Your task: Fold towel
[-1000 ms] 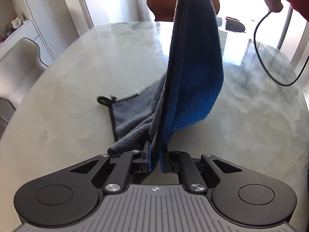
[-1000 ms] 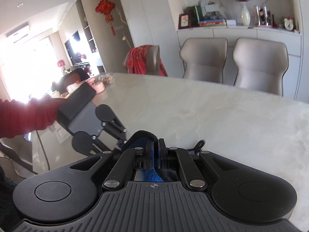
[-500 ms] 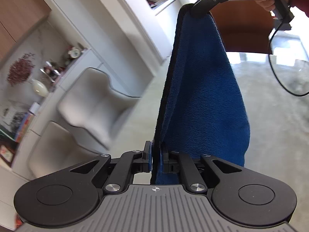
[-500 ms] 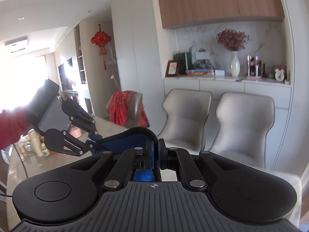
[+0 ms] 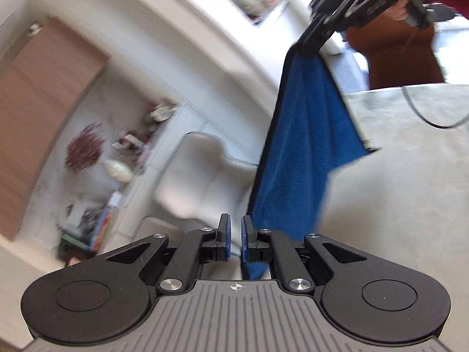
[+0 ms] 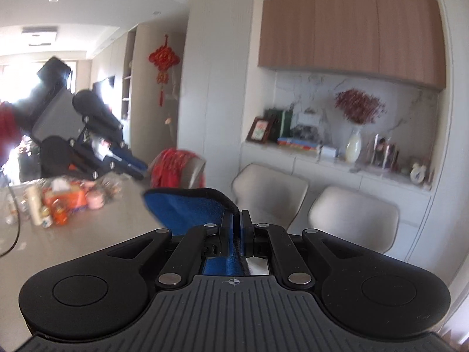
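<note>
The blue towel (image 5: 302, 146) with a dark edge hangs in the air from my right gripper (image 5: 310, 45), seen at the upper right of the left wrist view. My left gripper (image 5: 235, 234) has its jaws slightly apart with nothing between them; the towel hangs just to the right of and behind its right finger. In the right wrist view my right gripper (image 6: 236, 226) is shut on the towel's edge (image 6: 190, 208), which bulges out to the left. My left gripper (image 6: 129, 167) shows there at the left, raised above the table and free of the towel.
The pale marble table (image 5: 404, 176) lies below the towel. Several bottles and packets (image 6: 58, 202) stand at its far end. Pale chairs (image 6: 351, 220) stand along the table, with a sideboard (image 6: 337, 164) behind. A black cable (image 5: 425, 117) hangs from the right gripper.
My left gripper has opened and let go of the towel corner it held. Both grippers have risen; the towel has left the table and hangs from the right gripper alone.
</note>
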`<state>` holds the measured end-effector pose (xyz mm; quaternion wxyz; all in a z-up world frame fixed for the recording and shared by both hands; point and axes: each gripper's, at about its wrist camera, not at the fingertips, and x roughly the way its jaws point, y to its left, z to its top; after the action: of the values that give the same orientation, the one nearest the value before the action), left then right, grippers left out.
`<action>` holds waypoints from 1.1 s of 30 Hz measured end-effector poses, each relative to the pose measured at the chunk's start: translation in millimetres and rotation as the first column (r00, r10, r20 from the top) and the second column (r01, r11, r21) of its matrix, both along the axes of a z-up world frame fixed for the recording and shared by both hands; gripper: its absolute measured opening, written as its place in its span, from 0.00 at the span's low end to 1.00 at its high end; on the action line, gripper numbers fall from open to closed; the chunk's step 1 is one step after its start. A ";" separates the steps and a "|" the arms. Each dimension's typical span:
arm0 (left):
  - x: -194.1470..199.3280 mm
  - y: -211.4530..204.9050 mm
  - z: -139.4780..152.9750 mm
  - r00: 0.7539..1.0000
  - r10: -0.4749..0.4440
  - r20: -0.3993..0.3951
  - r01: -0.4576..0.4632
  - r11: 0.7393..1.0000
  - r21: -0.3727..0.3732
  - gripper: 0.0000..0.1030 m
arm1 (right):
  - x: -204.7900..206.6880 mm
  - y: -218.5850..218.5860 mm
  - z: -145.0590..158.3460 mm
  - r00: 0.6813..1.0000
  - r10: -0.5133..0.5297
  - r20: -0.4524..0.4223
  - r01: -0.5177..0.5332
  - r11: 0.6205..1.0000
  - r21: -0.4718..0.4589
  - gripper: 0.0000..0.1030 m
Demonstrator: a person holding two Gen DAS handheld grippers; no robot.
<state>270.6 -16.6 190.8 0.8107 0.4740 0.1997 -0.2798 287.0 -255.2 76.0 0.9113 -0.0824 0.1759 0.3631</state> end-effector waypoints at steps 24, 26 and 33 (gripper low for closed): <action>59.4 -78.4 -255.7 0.878 0.109 -0.466 -0.242 0.942 -0.234 0.50 | -125.0 -1.3 -221.2 0.814 -0.081 -0.575 0.052 0.996 -0.067 0.11; 80.7 -77.6 -265.8 0.855 0.113 -0.506 -0.298 0.906 -0.301 0.50 | -119.9 0.2 -225.5 0.810 -0.086 -0.580 0.064 0.996 -0.058 0.12; 112.3 -88.1 -288.3 0.808 0.138 -0.572 -0.378 0.867 -0.324 0.49 | -121.8 -8.3 -234.8 0.799 -0.096 -0.593 0.105 0.994 -0.019 0.16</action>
<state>382.9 -104.7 -97.5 0.8372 0.1580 0.4143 -0.3203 165.2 -263.5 -158.8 0.8292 0.0513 0.4532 0.3232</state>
